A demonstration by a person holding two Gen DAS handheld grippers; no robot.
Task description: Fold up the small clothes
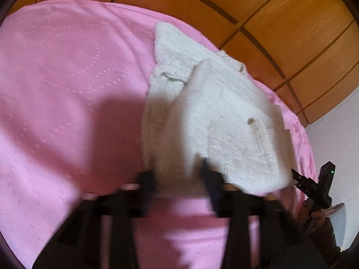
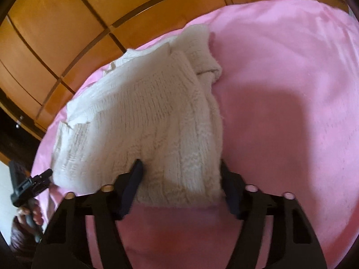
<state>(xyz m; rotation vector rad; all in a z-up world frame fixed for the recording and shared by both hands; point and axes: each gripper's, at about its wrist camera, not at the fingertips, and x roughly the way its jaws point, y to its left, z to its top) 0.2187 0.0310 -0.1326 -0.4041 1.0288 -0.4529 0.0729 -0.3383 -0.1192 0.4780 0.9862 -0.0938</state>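
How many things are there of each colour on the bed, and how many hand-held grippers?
White knitted sweater: 1
Pink bedsheet: 1
Black hand-held grippers: 2, the left hand-held gripper and the right hand-held gripper
Total: 4

— What is the left gripper (image 1: 177,177) doing?

— It is hanging at the near edge of the white knit sweater (image 1: 224,112), jaws standing wide apart, the knit lying between its blurred fingers (image 1: 145,181).

— And the right gripper (image 2: 179,179)?

— It is straddling the sweater's near hem, jaws spread just as wide, one finger on either side of the knit.

— The hands?

— The right hand (image 1: 314,213) is gripping its handle off the sweater's right corner; the left hand (image 2: 27,210) is gripping its handle off the left corner.
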